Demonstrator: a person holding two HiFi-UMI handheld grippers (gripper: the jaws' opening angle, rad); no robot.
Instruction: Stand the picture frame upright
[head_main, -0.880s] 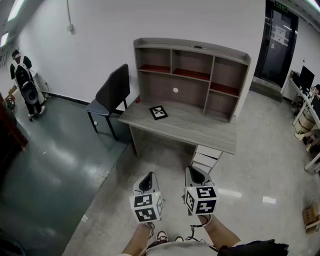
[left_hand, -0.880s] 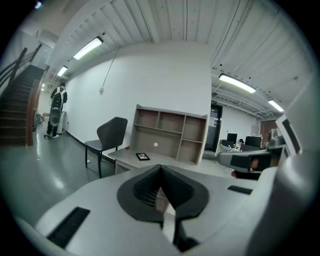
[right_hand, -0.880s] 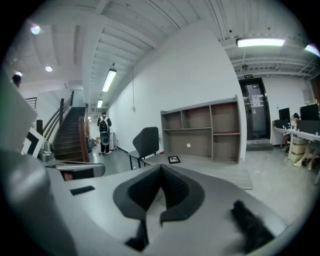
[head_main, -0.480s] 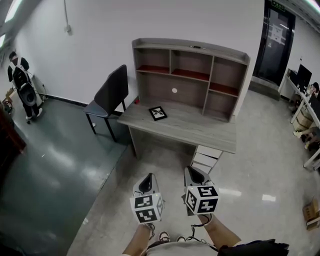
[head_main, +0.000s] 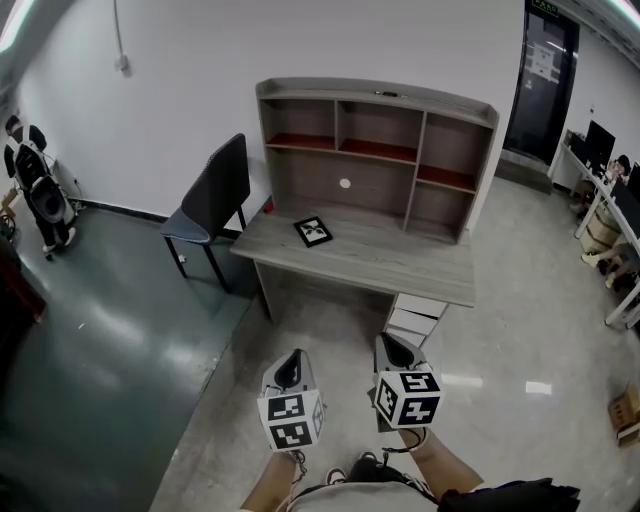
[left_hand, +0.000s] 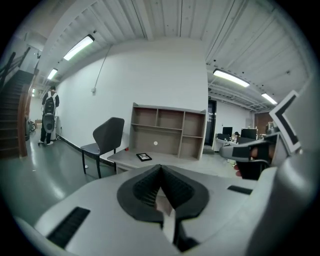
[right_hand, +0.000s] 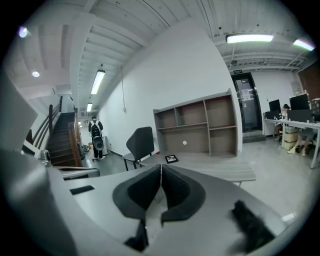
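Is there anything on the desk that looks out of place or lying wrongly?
Yes. The picture frame lies flat on the desk, turned at an angle to the desk's edges, instead of standing upright. Nothing looks spilled or broken.

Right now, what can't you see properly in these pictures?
- Picture frame, head view: too small to tell what its picture shows.
- Drawers, head view: the desk top hides their upper part.
- Red thing on the desk corner, left gripper view: too small to name.
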